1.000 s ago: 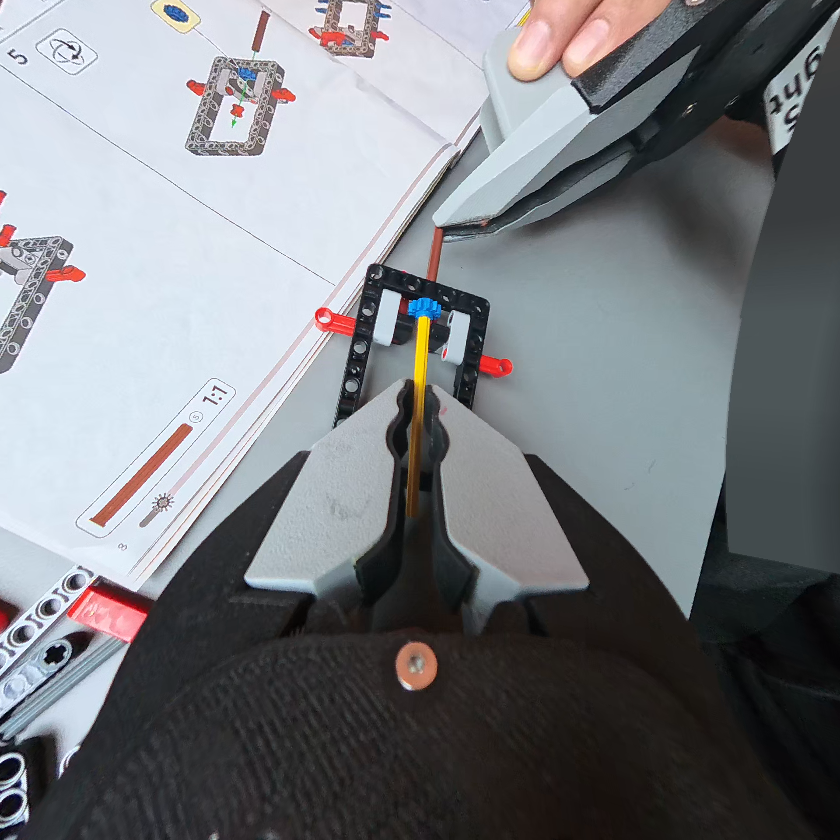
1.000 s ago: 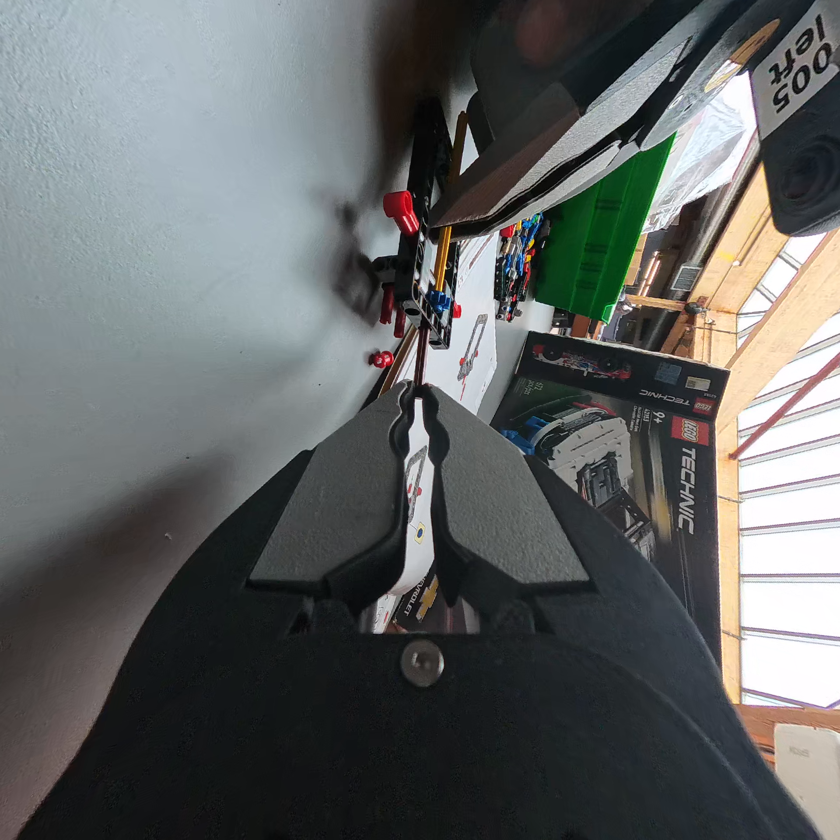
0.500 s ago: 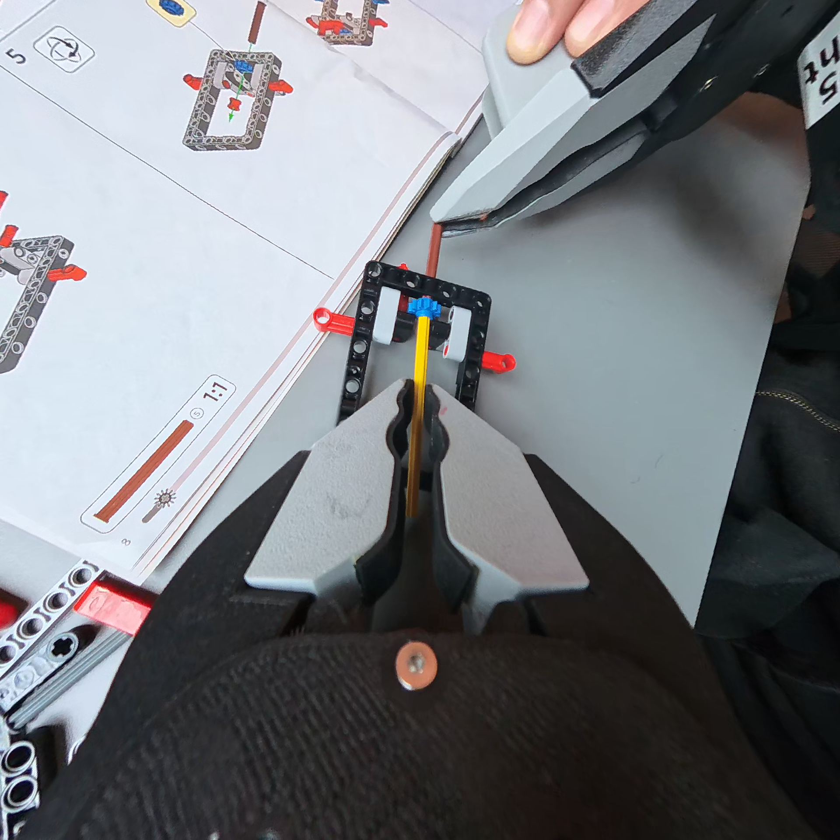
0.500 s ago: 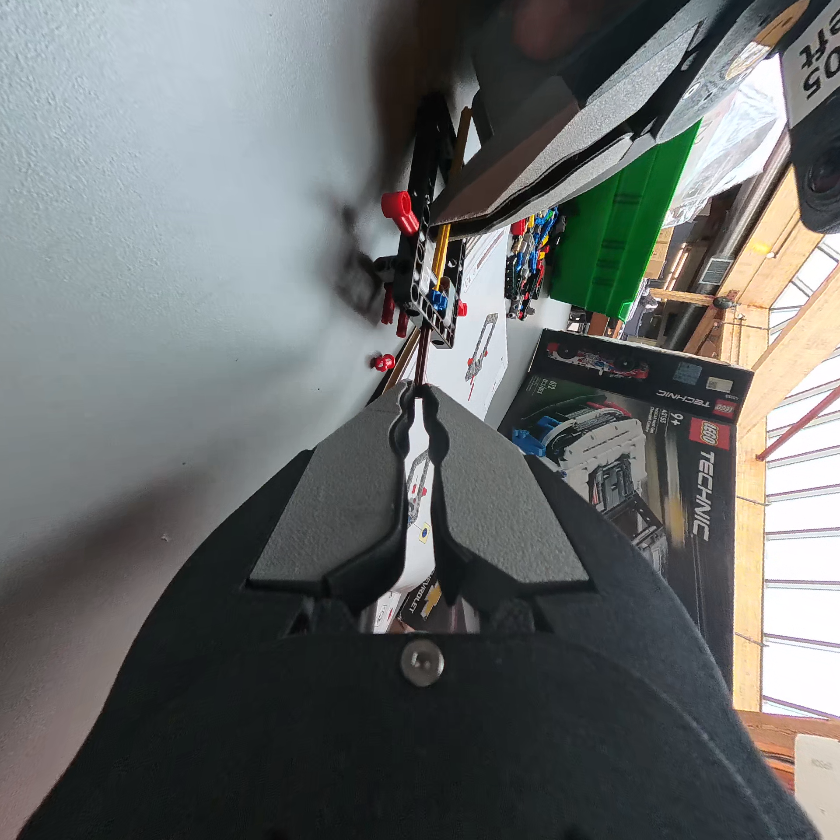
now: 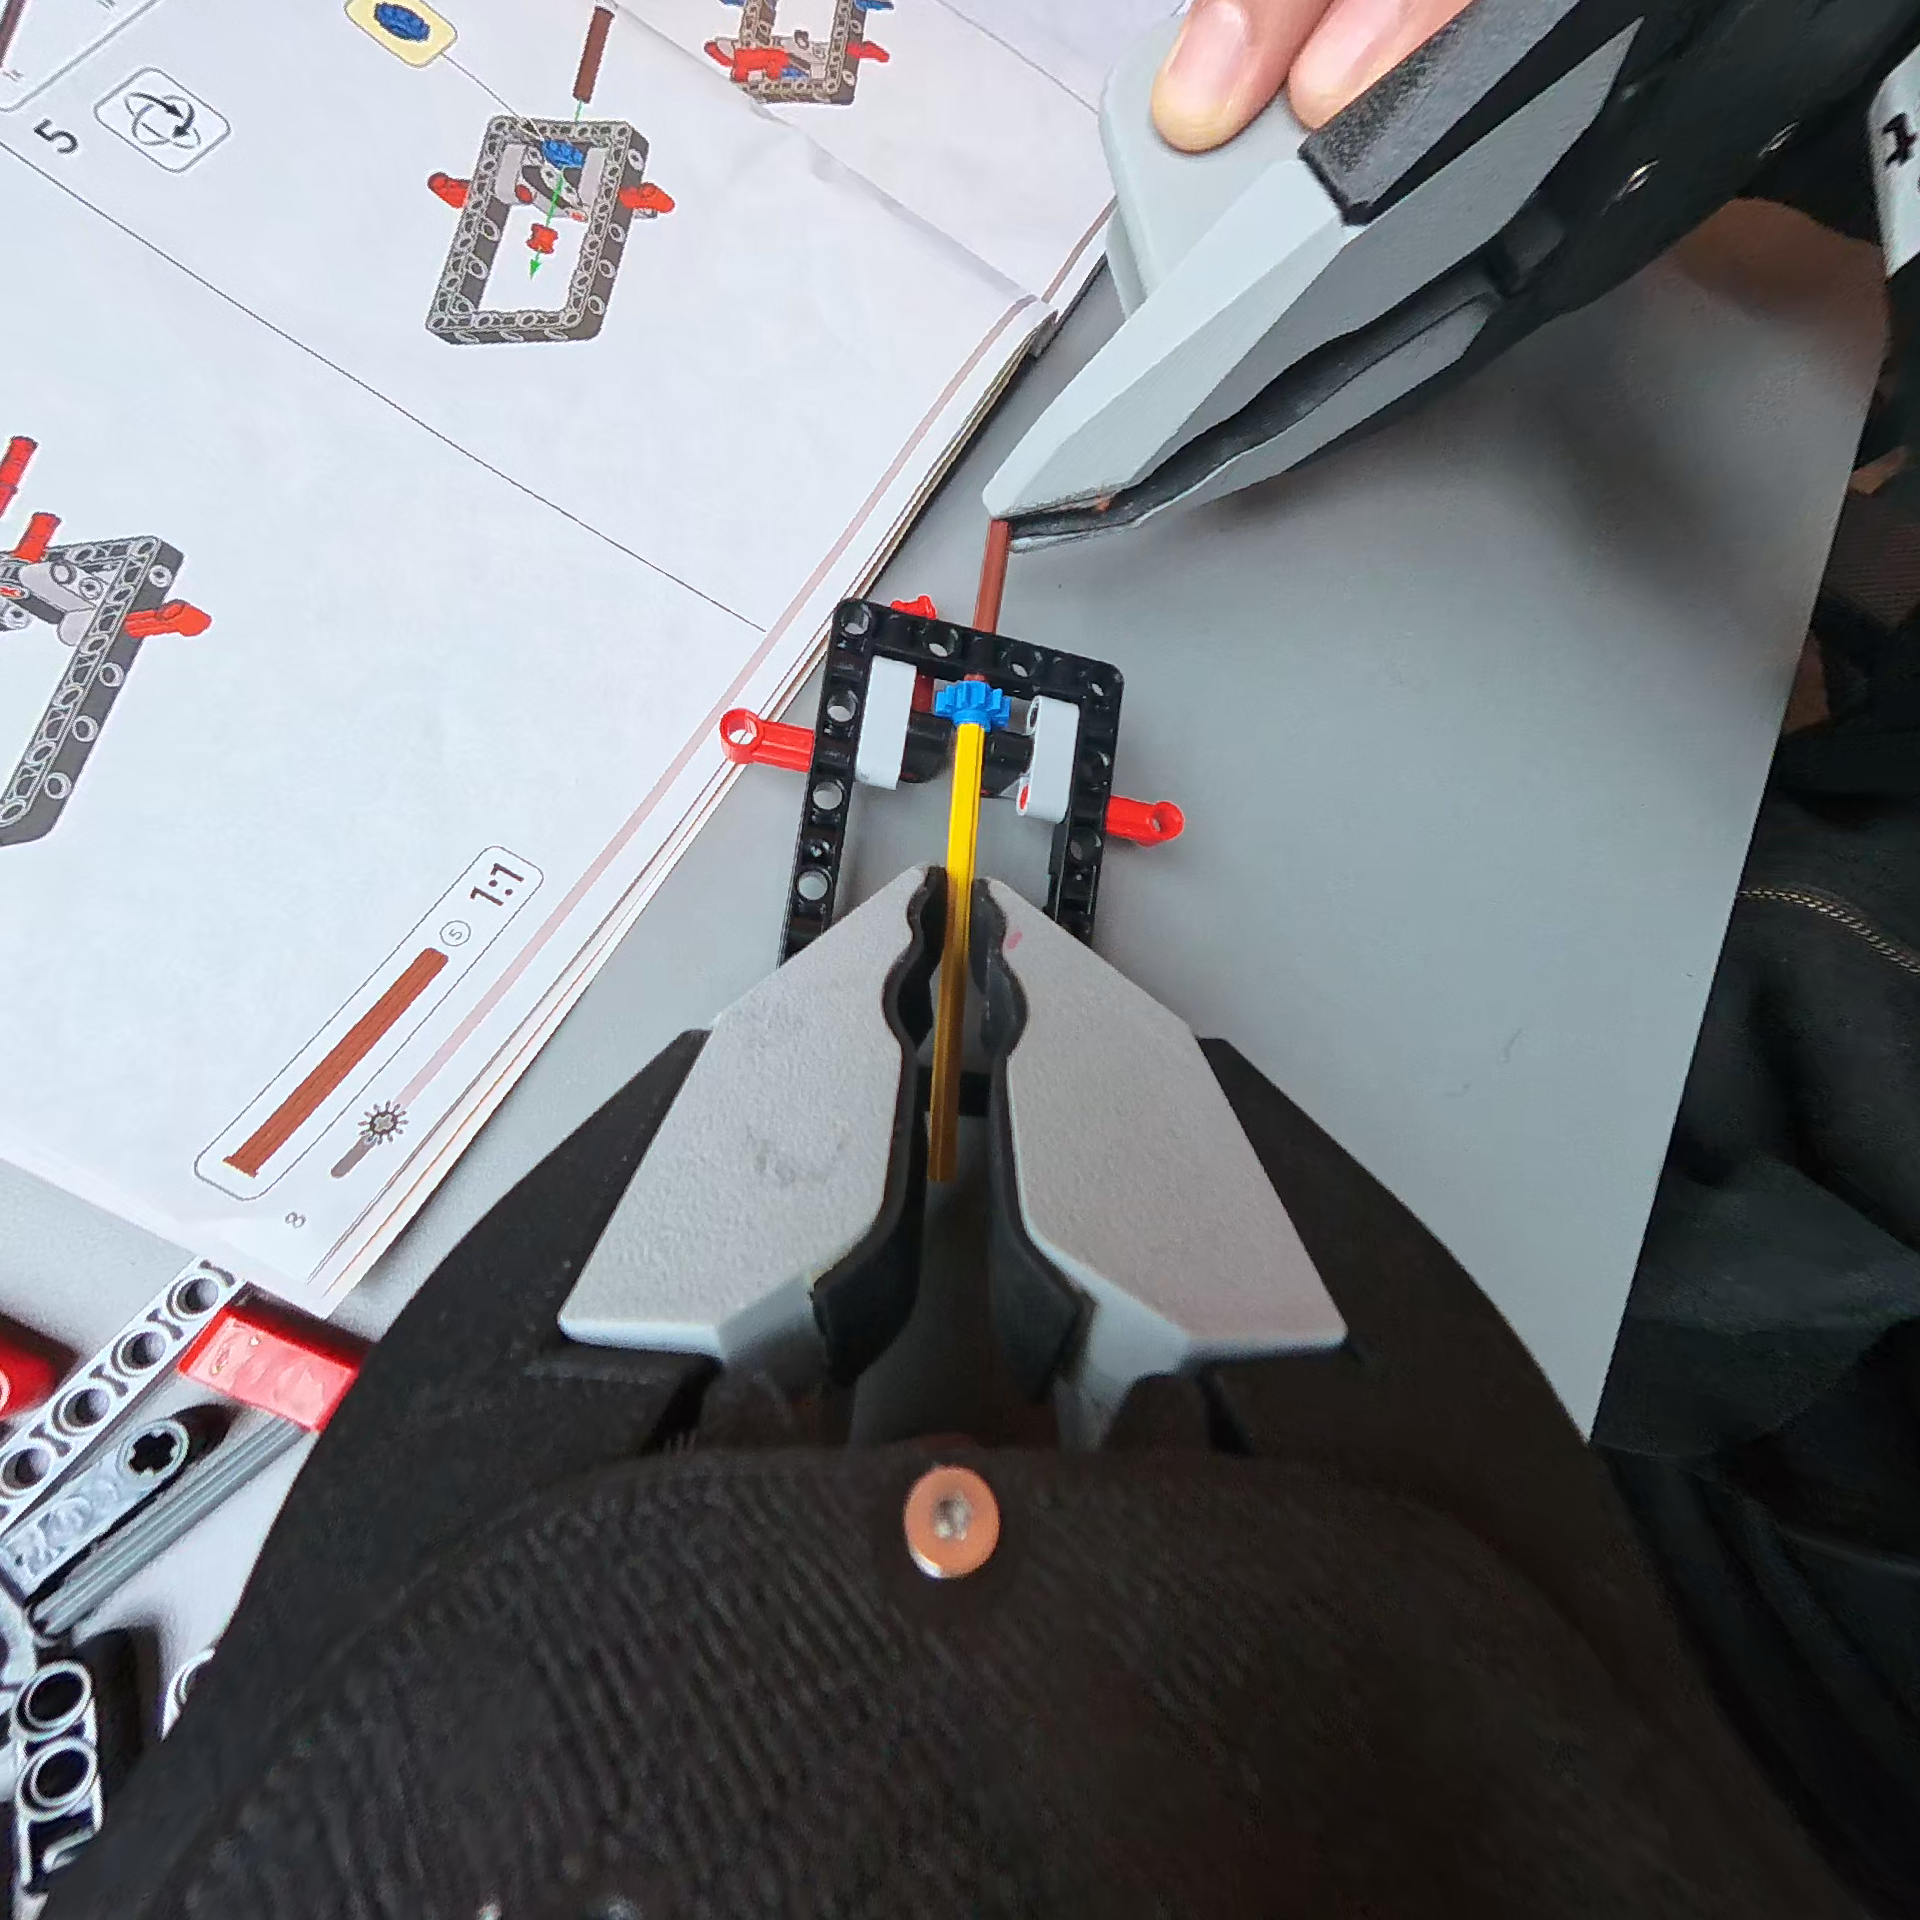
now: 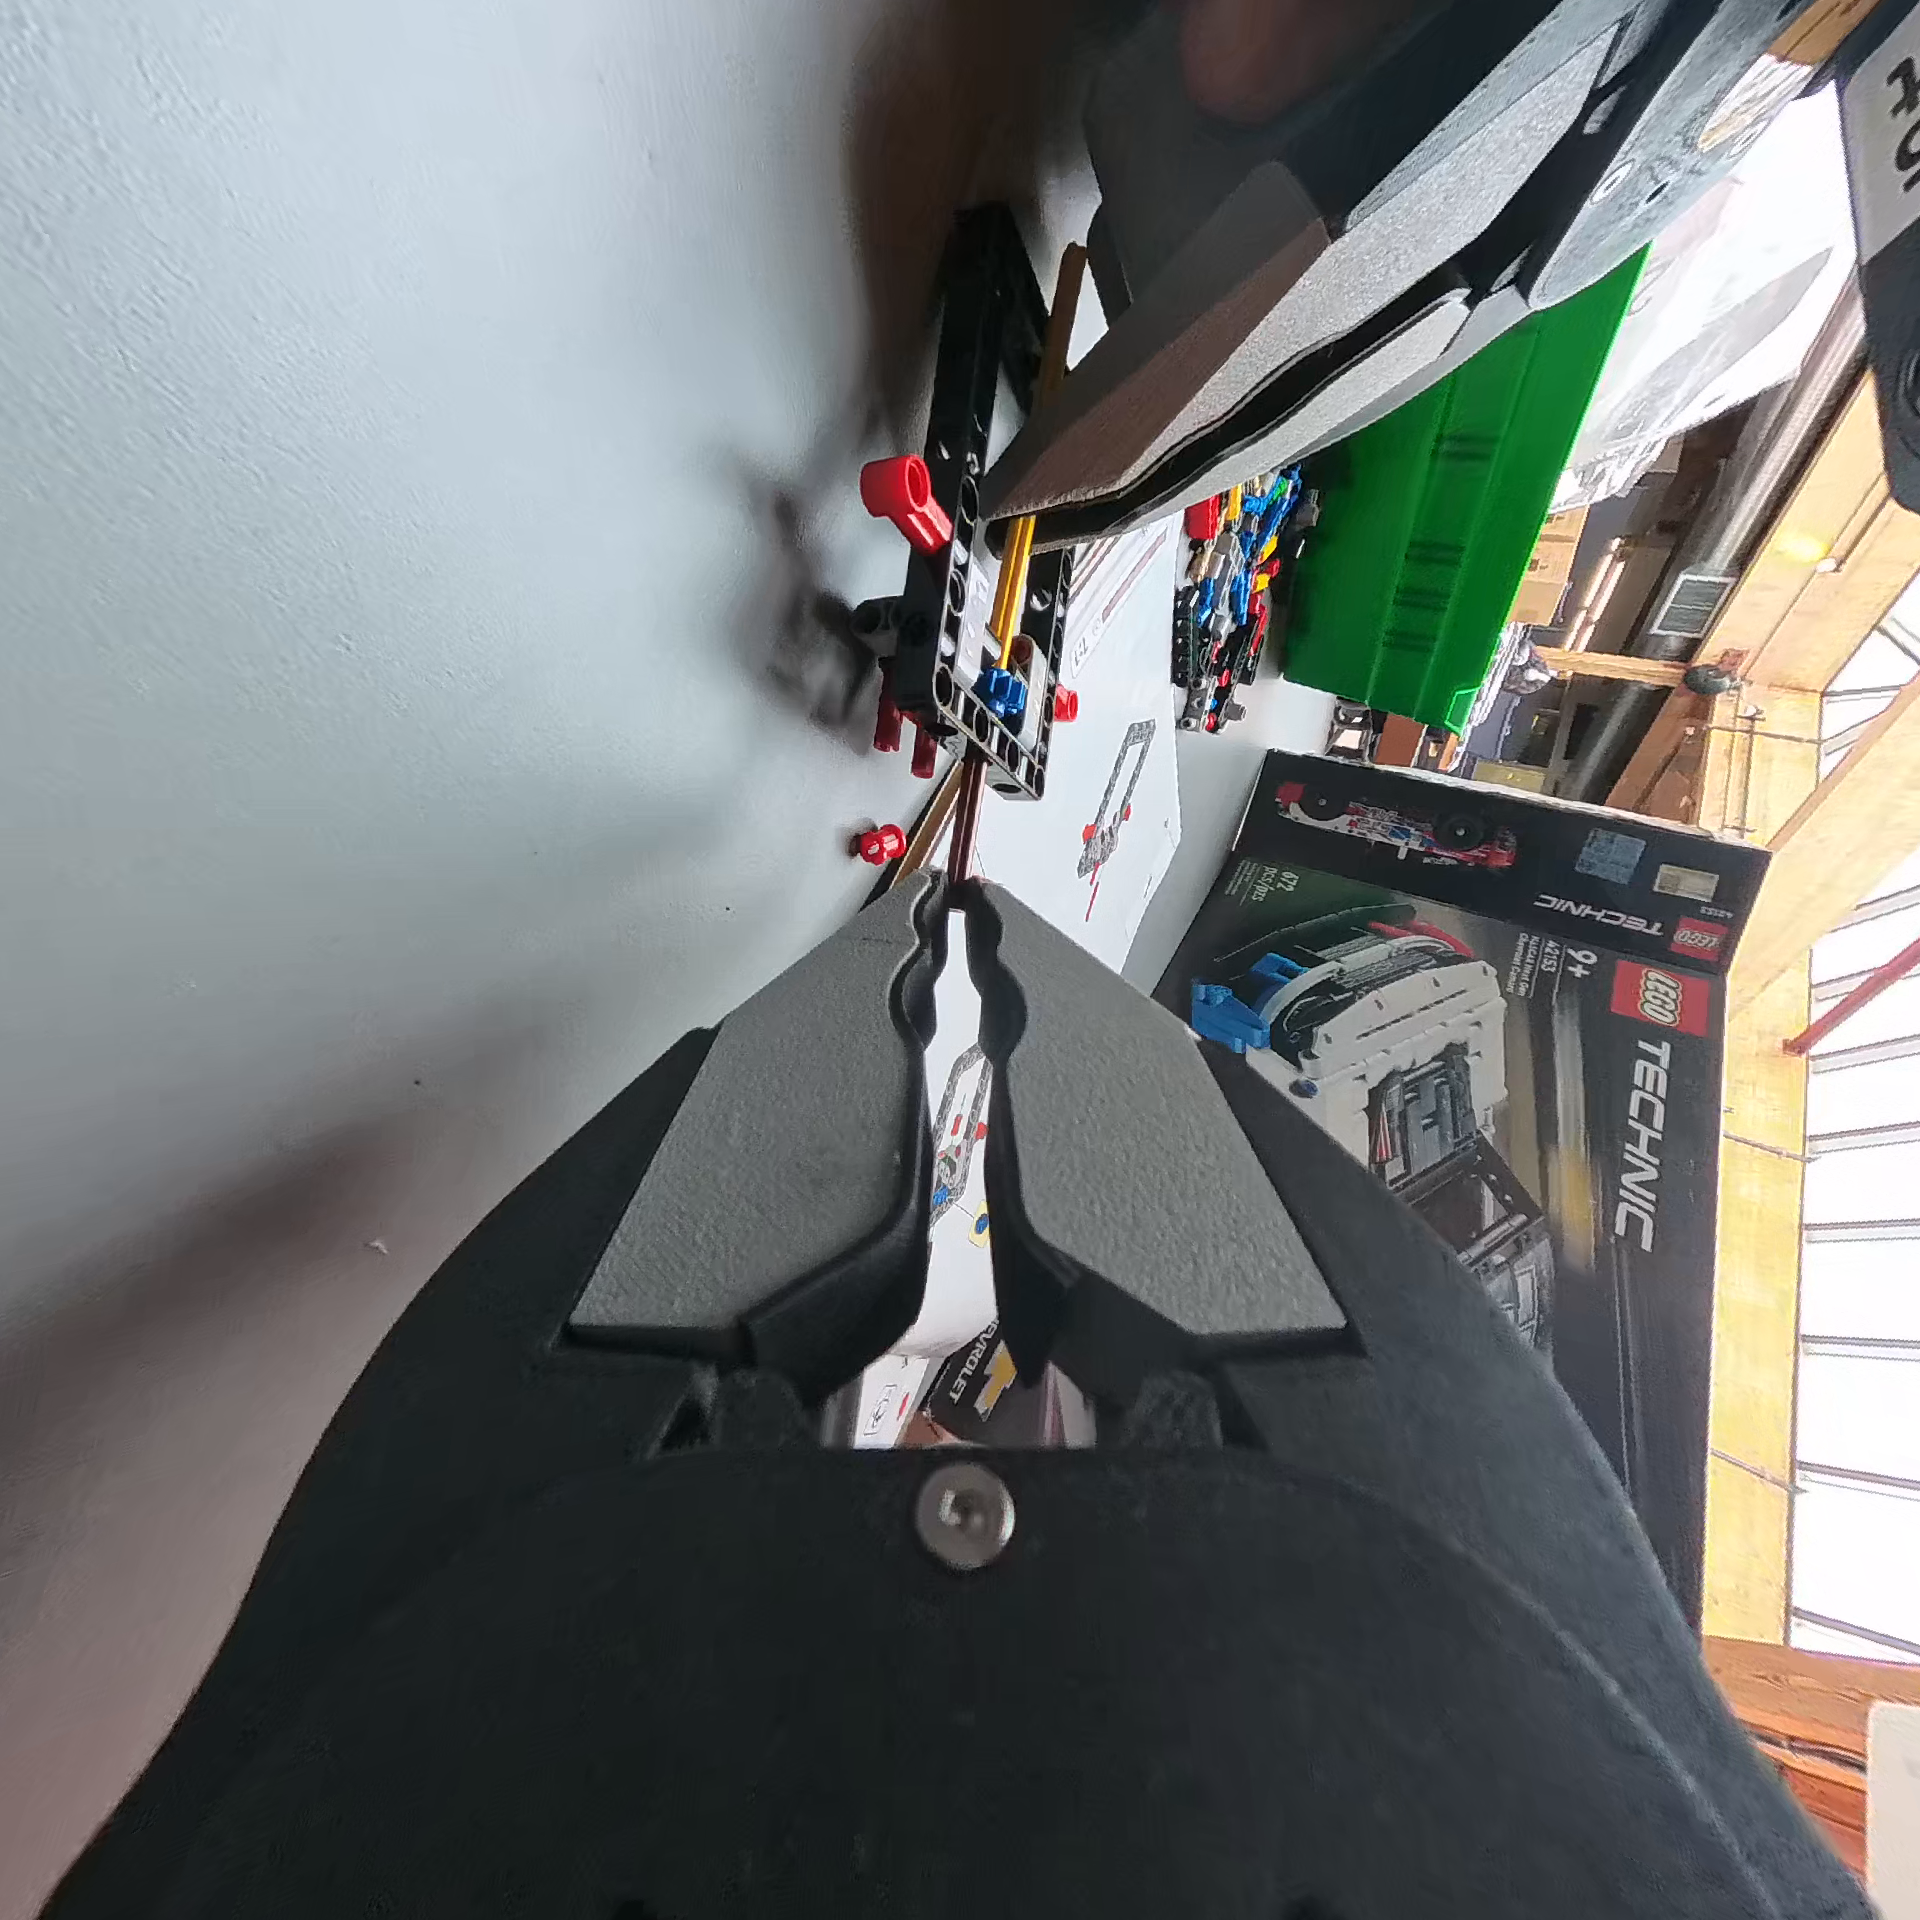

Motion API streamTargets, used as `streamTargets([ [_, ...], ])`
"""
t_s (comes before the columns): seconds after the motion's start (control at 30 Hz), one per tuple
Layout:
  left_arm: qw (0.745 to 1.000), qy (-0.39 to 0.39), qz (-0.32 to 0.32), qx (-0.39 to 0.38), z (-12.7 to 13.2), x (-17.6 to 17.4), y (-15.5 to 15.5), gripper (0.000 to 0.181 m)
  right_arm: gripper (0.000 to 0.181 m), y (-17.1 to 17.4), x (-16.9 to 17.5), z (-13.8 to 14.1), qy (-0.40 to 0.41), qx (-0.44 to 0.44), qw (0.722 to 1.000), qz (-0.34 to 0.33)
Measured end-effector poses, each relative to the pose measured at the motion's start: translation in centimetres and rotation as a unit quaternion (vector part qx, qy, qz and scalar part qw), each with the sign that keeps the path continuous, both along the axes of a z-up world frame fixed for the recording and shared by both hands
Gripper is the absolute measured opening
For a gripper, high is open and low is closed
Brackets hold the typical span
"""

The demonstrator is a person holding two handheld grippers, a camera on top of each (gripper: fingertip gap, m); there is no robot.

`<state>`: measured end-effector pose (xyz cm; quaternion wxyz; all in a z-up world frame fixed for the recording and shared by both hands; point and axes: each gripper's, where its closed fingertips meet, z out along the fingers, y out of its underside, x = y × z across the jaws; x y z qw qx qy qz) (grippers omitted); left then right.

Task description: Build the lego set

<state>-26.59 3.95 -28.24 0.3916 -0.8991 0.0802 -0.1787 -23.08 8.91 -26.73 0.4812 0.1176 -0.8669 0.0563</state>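
Note:
A black rectangular frame (image 5: 1091,748) with red pins, grey connectors and a blue gear (image 5: 971,703) lies on the grey table by the instruction booklet (image 5: 416,520). My left gripper (image 5: 961,888) is shut on a yellow axle (image 5: 961,831) that runs into the blue gear. My right gripper (image 5: 1013,520) comes in from the upper right, shut on a brown axle (image 5: 990,582) whose end sits in the frame's far beam. In the right wrist view my right gripper (image 6: 956,894) holds the brown axle (image 6: 966,821) against the frame (image 6: 961,582); the left gripper (image 6: 1195,436) shows beyond.
Loose grey beams and a red piece (image 5: 270,1371) lie at the lower left. A pile of loose parts (image 6: 1231,603), a green bin (image 6: 1444,520) and the set's box (image 6: 1455,1039) stand farther along the table. A small red bush (image 6: 878,844) lies by the frame. Dark clothing (image 5: 1818,1039) lies past the table's right edge.
The view shifted slightly; the frame sits a touch farther right. Both grippers keep their hold on their axles, and less of the brown axle shows outside the frame than a second ago.

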Motion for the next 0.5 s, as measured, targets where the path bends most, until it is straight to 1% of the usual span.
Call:
streamTargets([
  [0.17, 1.000, 0.018, -0.001, 0.005, -0.04, 0.07, -0.01, 0.002, 0.000, -0.08, -0.05, 0.19, -0.020, -0.003, 1.000, -0.003],
  [0.3, 1.000, 0.018, -0.002, 0.005, -0.04, 0.08, -0.02, 0.002, 0.000, -0.10, -0.10, 0.17, -0.023, 0.003, 1.000, -0.002],
  [0.5, 1.000, 0.017, -0.004, 0.004, -0.03, 0.13, -0.05, 0.002, 0.000, -0.19, -0.08, 0.23, -0.047, -0.016, 0.999, 0.010],
])
